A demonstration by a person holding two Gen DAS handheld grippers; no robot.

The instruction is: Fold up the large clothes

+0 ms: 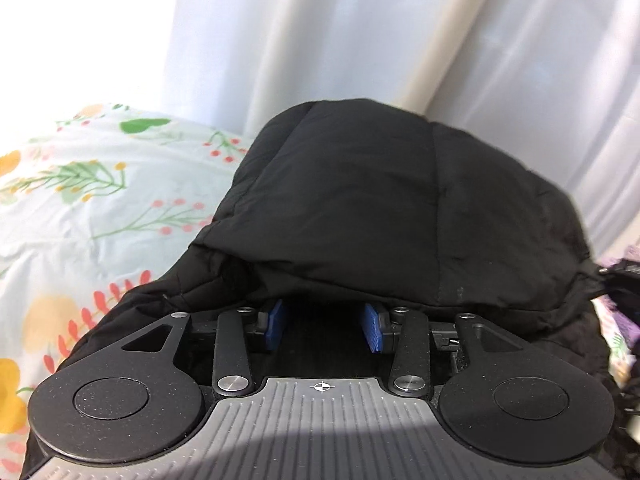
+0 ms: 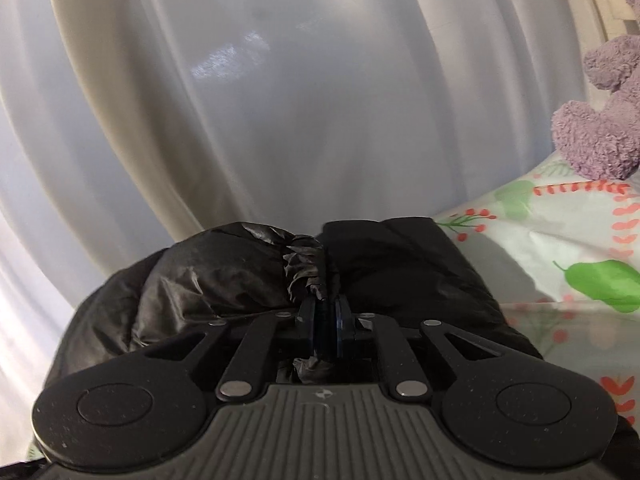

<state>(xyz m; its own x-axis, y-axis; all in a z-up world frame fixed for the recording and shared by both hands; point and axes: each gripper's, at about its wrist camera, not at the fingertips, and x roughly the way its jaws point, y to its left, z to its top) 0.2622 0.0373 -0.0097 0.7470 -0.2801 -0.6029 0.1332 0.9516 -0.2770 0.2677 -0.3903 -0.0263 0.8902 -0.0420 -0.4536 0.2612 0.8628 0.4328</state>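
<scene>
Pale curtains (image 2: 280,100) back the floral bed (image 1: 80,208), where the black padded jacket (image 1: 380,200) lies bunched, folding unfinished: right gripper (image 2: 325,320) jaws clamp its gathered cuff (image 2: 306,268), left gripper (image 1: 324,320) jaws gape empty beneath a fold.

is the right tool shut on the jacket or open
Shut on the jacket: the right tool's blue pads are pressed together with the gathered black cuff pinched between them.

The black jacket (image 1: 380,208) bulges right ahead of the left tool (image 1: 326,326), blocking it; bare bedsheet (image 1: 80,208) lies open leftward (a curtain (image 1: 360,32) closes off the far side).
</scene>
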